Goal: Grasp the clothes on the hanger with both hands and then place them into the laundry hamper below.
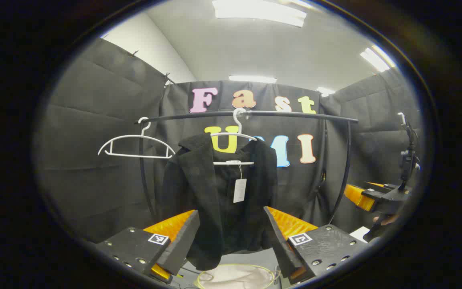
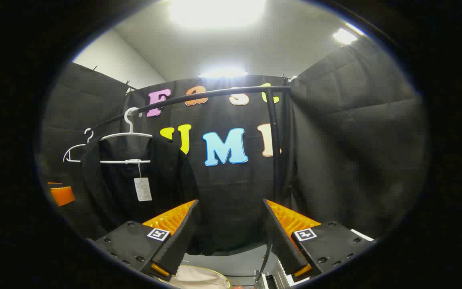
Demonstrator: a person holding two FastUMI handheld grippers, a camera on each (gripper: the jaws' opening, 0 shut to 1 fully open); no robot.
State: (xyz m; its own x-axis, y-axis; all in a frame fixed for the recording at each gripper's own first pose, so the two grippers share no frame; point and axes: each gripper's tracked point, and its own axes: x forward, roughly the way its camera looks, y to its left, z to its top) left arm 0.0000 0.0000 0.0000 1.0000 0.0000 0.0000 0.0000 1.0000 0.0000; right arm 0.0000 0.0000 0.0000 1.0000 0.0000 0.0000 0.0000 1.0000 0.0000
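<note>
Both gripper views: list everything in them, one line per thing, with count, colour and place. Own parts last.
Jacket: one, black, hanging on a hanger on the rail, a white tag dangling at its front.
Hangers: two, white, both hooked on the rail; one carries the jacket, the other hangs bare to its left.
Rail: one, black, curved bar on black uprights in front of the booth wall.
Laundry hamper: one, pale with a yellowish rim, on the floor below the jacket.
Ceiling lights: several, white, overhead.
Left tongs: open, short of the jacket, framing it.
Right tongs: open, aimed to the right of the jacket, holding nothing.
</note>
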